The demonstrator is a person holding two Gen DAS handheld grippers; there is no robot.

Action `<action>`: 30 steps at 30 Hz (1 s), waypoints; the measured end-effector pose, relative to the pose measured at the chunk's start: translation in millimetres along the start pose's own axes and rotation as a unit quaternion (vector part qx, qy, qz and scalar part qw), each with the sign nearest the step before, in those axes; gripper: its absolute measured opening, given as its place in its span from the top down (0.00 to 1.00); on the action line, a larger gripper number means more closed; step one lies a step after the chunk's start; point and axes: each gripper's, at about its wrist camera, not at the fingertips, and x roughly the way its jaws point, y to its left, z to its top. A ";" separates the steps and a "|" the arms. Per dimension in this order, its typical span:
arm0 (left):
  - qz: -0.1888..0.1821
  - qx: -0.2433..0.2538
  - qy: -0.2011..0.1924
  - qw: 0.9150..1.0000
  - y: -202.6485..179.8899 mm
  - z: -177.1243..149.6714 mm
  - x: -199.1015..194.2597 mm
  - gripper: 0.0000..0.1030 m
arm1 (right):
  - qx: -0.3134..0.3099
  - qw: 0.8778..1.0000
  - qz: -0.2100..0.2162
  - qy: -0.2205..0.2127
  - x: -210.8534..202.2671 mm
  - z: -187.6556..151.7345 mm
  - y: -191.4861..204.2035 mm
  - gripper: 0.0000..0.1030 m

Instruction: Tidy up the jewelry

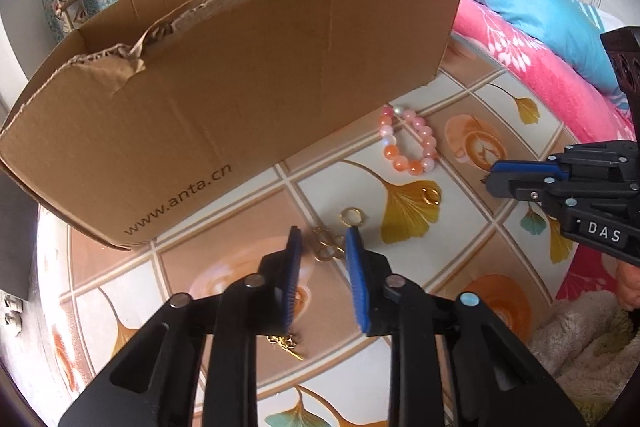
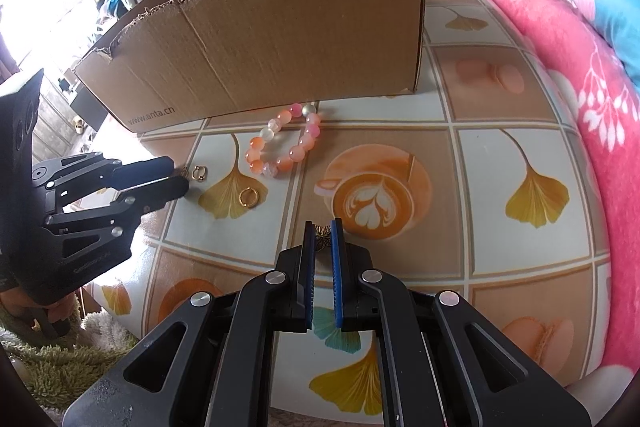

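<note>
My left gripper (image 1: 323,241) hovers low over the table, jaws open a little, with a cluster of small gold rings (image 1: 329,247) between the blue pads; I see no pad pressing on them. One gold ring (image 1: 352,216) lies just past the right pad, another gold ring (image 1: 431,195) on a ginkgo leaf. A pink and orange bead bracelet (image 1: 408,143) lies before the cardboard box (image 1: 240,99). My right gripper (image 2: 323,229) is shut on a small bronze butterfly charm (image 2: 322,238). In the right wrist view, the left gripper (image 2: 180,174) sits left of the bracelet (image 2: 284,143).
The tall torn box (image 2: 280,39) stands at the back of the patterned tablecloth (image 2: 440,187). A gold chain piece (image 1: 286,345) lies under my left gripper. A pink blanket (image 2: 580,67) and blue pillow (image 1: 532,3) border the right; a fluffy rug (image 2: 48,367) lies below.
</note>
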 end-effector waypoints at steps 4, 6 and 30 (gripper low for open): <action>0.001 0.003 0.000 1.000 0.8 -0.8 0.4 0.84 | 0.003 1.000 0.004 -0.001 -1.1 0.1 -2.2 0.95; 0.003 0.009 0.002 1.000 -1.3 -0.4 0.5 0.85 | 0.002 1.000 0.003 -0.001 -2.1 0.2 -2.6 0.95; -0.011 0.006 -0.007 1.000 0.0 -8.6 -4.3 1.00 | 0.013 1.000 0.002 -0.010 -16.5 0.0 -8.0 0.96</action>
